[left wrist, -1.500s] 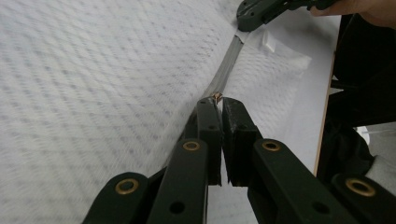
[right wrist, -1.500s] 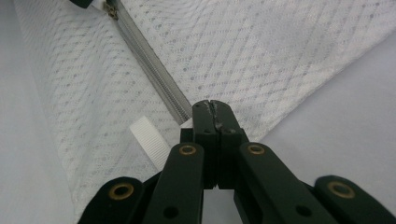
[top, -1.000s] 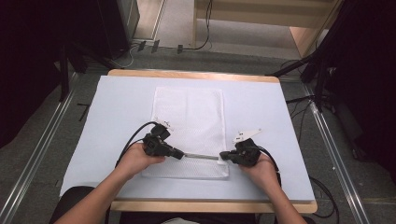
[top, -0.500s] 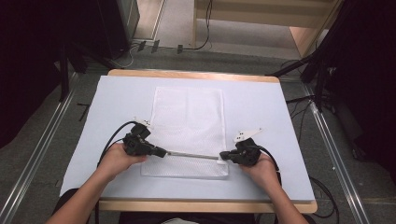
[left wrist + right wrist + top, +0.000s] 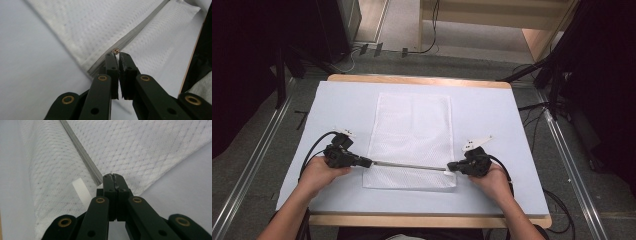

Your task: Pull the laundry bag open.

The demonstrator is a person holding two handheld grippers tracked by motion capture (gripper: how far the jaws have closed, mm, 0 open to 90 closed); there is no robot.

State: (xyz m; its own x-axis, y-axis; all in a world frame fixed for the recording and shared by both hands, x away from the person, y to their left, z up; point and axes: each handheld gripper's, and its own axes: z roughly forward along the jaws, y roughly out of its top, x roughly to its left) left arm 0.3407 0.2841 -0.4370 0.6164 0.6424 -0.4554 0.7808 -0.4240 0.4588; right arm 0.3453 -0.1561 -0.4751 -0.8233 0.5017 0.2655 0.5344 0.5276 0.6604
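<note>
Hands: my forearms come in over the near edge of the surface [image 5: 337,100], one hand behind each tool.
Left tool: my left tool [image 5: 368,162] lies low at the near left corner of the mesh bag [image 5: 412,125]; its jaws are pressed together on the small metal zipper pull [image 5: 115,51], which sits at their very tips.
Right tool: my right tool [image 5: 451,167] lies at the near right side of the bag, jaws closed tight at the end of the zipper [image 5: 409,165], with bag fabric pinched between the tips.
Zipper: it runs as a thin grey line straight across between my two tools, close to the near edge of the bag; in the left gripper view the zipper [image 5: 140,30] stretches away from the pull toward the far corner.
Loop: a short white ribbed loop [image 5: 82,191] lies on the mesh just beside my right tool's jaws.
Mesh bag: white, flat, rectangular, lying in the middle of the pale blue cover of the surface, its long side running away from me.
Beyond: wooden rim [image 5: 419,80] of the surface at the far edge, then grey floor [image 5: 402,55] with cables.
</note>
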